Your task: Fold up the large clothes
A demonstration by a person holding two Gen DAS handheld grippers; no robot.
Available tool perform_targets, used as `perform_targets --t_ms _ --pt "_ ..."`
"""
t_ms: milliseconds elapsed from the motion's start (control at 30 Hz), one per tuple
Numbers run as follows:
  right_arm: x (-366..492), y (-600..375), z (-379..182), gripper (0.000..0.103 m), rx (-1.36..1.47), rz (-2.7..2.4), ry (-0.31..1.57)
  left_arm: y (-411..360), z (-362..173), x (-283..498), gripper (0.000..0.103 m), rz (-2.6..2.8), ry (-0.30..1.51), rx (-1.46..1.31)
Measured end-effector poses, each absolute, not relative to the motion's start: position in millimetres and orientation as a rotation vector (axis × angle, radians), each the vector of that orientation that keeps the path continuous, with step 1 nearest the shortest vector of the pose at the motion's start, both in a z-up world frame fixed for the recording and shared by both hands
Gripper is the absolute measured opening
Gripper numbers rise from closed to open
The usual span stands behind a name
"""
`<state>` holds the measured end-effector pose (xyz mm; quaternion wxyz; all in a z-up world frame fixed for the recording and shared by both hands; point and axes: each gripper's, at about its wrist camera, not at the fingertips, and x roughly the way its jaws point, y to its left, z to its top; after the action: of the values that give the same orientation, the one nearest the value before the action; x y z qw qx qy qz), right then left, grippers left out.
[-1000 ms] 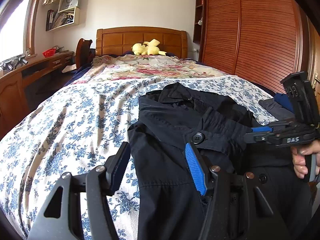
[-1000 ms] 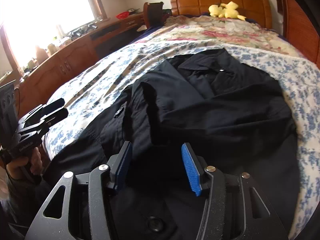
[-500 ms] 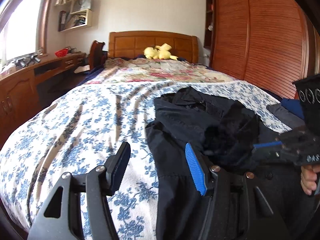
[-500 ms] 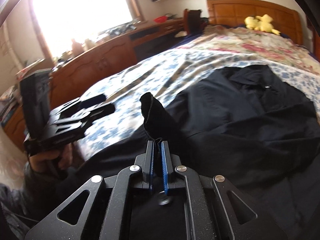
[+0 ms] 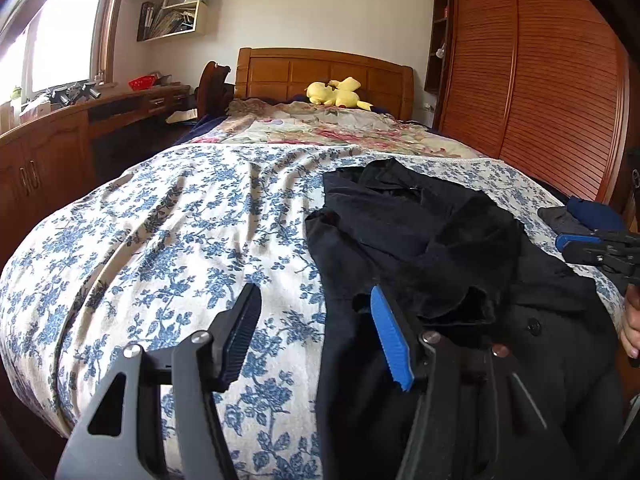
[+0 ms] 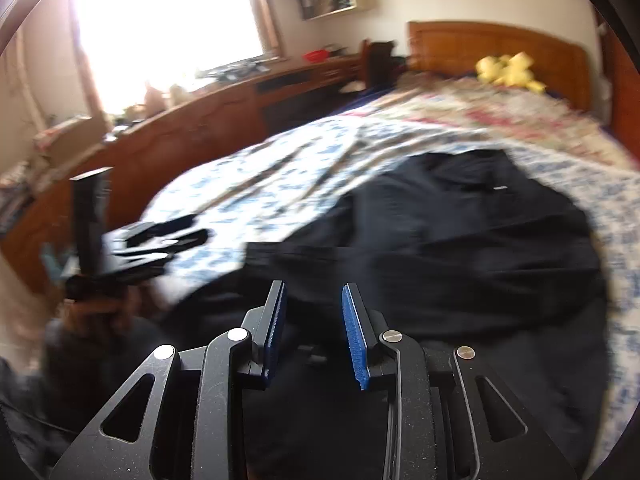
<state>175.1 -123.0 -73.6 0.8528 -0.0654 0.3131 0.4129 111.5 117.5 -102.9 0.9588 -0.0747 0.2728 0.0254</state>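
A large black coat [image 5: 432,248] lies on the bed's blue-flowered cover, partly folded, with one part bunched over its middle. It also shows in the right wrist view [image 6: 460,248], which is blurred. My left gripper [image 5: 316,320] is open and empty, low over the coat's left edge. My right gripper [image 6: 312,312] is open and empty above the coat's near part. The right gripper also shows at the right edge of the left wrist view [image 5: 592,246]. The left gripper shows at the left of the right wrist view [image 6: 148,244].
The flowered bed cover [image 5: 160,248] spreads left of the coat. A yellow plush toy [image 5: 338,94] sits by the wooden headboard. A wooden desk [image 5: 72,128] runs along the left under a window. A slatted wardrobe [image 5: 560,80] stands right. Dark folded clothes [image 5: 584,214] lie at the bed's right edge.
My right gripper, shut on a piece of the coat half a second ago, has opened and let it drop onto the coat. My left gripper has stayed open.
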Motion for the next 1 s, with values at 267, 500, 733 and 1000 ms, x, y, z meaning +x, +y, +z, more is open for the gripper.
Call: perform_targets --t_ms 267,500,733,1000 --pt "194.3 -181.4 -95.6 0.028 -0.139 0.701 0.695 90.5 -79.1 118.0 0.056 -0.04 0.532 -0.172" --pt "187.7 -223.1 -101.6 0.028 -0.137 0.618 0.712 51.5 -75.6 132.9 0.056 -0.114 0.572 -0.167" --pt "173.4 -262.6 -88.1 0.028 -0.081 0.569 0.697 28.0 -66.1 150.1 0.056 -0.117 0.59 -0.15" --pt "164.5 -295.4 -83.1 0.028 -0.027 0.548 0.709 27.5 -96.2 165.1 0.056 -0.024 0.709 -0.086"
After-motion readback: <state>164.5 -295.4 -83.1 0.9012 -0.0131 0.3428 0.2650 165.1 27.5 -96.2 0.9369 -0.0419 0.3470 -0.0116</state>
